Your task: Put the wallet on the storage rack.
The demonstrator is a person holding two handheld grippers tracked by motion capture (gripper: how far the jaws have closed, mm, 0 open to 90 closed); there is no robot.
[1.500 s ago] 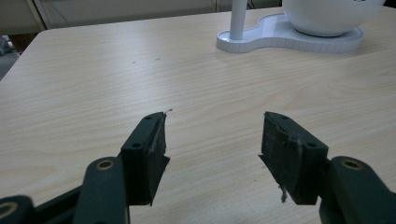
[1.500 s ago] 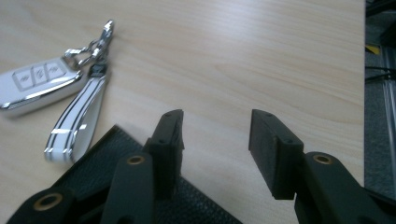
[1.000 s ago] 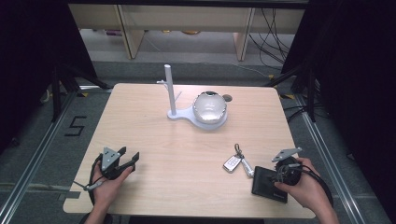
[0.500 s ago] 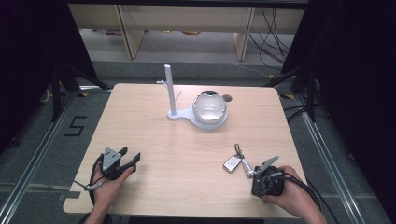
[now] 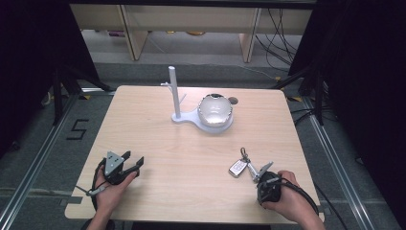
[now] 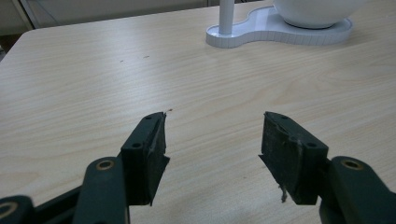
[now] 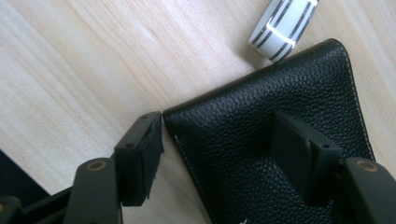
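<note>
One black wallet [image 7: 275,154] lies under the right gripper [image 7: 224,149], its spread jaws just widened; one key fob [image 5: 237,167] beside; one white stand [image 5: 178,103] beyond; left gripper [image 6: 212,140] released.

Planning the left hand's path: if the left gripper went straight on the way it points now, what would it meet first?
Probably the white stand holding the bowl. Between the open left gripper and it lies bare table, though depth is hard to judge.
</note>
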